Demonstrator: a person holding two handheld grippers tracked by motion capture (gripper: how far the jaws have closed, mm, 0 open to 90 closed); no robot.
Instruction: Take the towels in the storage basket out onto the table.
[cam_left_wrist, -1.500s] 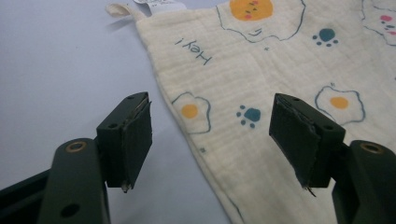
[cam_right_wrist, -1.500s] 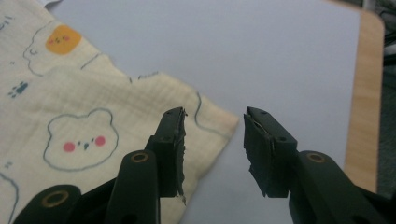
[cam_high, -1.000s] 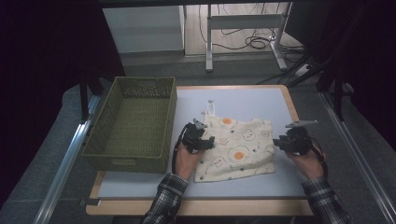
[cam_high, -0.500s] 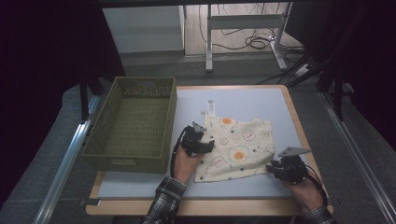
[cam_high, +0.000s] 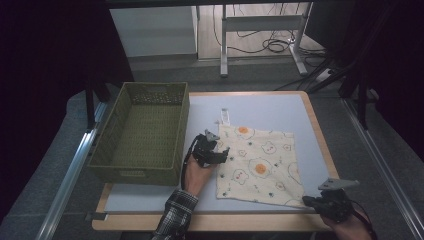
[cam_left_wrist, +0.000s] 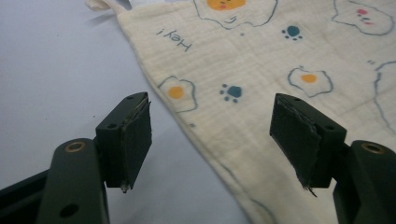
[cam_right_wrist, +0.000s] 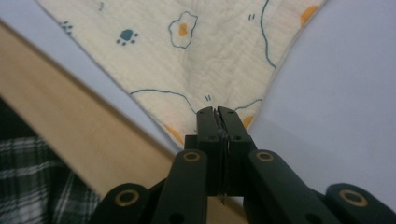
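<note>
Right gripper (cam_right_wrist: 217, 111) pinched tight on near right corner of the printed cloth (cam_high: 257, 162). Left gripper (cam_left_wrist: 212, 135) wide open, holding nothing, straddling cloth's left edge.

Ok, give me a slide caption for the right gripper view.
Right gripper shut on the corner of the egg-print cloth, near the table's wooden edge.

cloth (cam_high: 257, 165): cream, fried-egg, blue paw and bear prints, "Hey!" lettering | basket (cam_high: 142, 132): olive-green woven | worktop (cam_high: 280, 107): pale blue, light wood edge | sleeve (cam_high: 175, 220): dark plaid
</note>
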